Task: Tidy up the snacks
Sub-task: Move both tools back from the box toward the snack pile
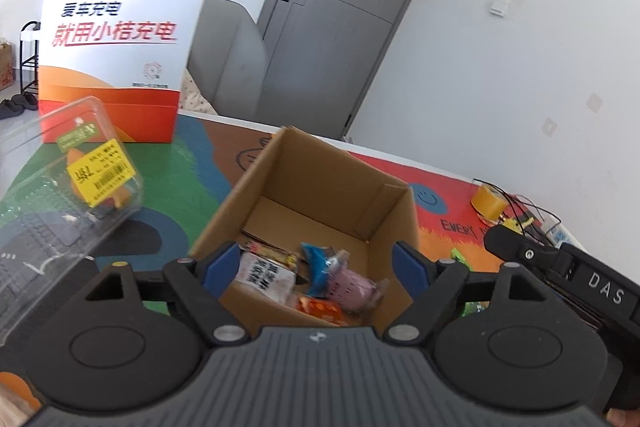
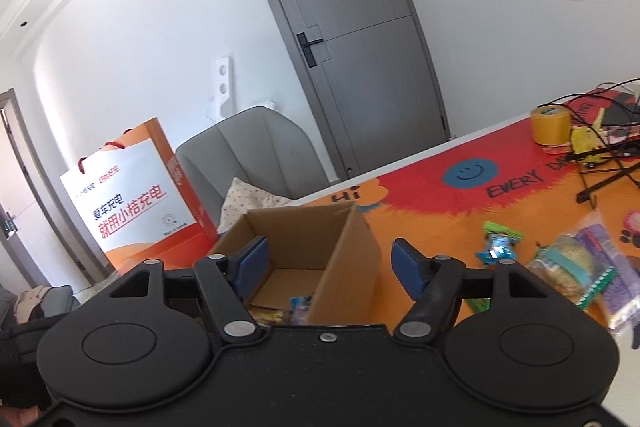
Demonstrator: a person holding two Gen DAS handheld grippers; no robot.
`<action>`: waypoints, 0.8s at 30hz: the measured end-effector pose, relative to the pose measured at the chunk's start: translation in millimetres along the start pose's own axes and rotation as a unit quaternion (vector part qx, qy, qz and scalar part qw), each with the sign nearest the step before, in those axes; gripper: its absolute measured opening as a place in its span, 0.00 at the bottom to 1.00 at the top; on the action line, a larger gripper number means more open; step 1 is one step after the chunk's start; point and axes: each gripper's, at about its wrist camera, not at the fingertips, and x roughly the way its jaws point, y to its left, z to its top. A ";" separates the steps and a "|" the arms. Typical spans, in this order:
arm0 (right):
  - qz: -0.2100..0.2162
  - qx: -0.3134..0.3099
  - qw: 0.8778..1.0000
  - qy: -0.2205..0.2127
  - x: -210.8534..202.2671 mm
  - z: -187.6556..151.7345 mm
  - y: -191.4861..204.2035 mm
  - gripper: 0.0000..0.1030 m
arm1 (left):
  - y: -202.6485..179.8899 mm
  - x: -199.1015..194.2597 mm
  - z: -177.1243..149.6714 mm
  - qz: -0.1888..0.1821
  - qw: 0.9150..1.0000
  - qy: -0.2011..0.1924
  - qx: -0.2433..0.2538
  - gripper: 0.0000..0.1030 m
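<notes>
Two grippers are out in front of me, both over the near side of the cardboard box [image 1: 320,187], and both with nothing between their blue pads. My left gripper [image 1: 316,263] stands spread wide above the box's open top. Inside the box, at its near end, lie several snack packets [image 1: 304,279]: a white one with black print, a blue one, a pale purple one and an orange one. The far part of the box floor is bare cardboard.

My right gripper [image 2: 328,259] is spread too, with the box's right wall showing in the gap between its pads. On the colourful table mat [image 2: 440,203], right of the box, more snacks lie loose: a small blue and green packet [image 2: 498,241] and, farther right, a clear bag [image 2: 580,271] with purple and tan contents.

Left of the box, near my left gripper, a clear plastic clamshell container [image 1: 68,195] with a yellow price label sits tilted and blurred; what bears it I cannot tell. Behind it stands a white and orange paper bag [image 1: 120,39]. At the far right of the table are a roll of yellow tape [image 2: 550,125] and some black cables.
</notes>
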 end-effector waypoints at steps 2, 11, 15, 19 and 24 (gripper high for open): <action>-0.006 0.000 1.000 0.002 -2.7 -2.0 -5.2 0.70 | -6.1 1.2 -2.8 -0.002 1.000 0.001 0.005 0.83; -0.032 0.008 0.999 0.003 -18.5 -7.8 -32.1 0.74 | -34.0 5.5 -13.8 -0.014 0.999 0.012 0.026 0.85; -0.046 0.012 0.999 -0.001 -28.2 -8.2 -44.2 0.78 | -47.2 6.4 -17.6 -0.026 0.999 0.014 0.037 0.86; -0.063 0.017 0.998 -0.006 -38.1 -8.5 -57.0 0.85 | -61.8 7.1 -21.9 -0.040 0.998 0.018 0.050 0.86; -0.074 0.020 0.997 -0.012 -50.2 -8.8 -71.3 0.88 | -77.9 8.2 -27.7 -0.050 0.997 0.020 0.063 0.91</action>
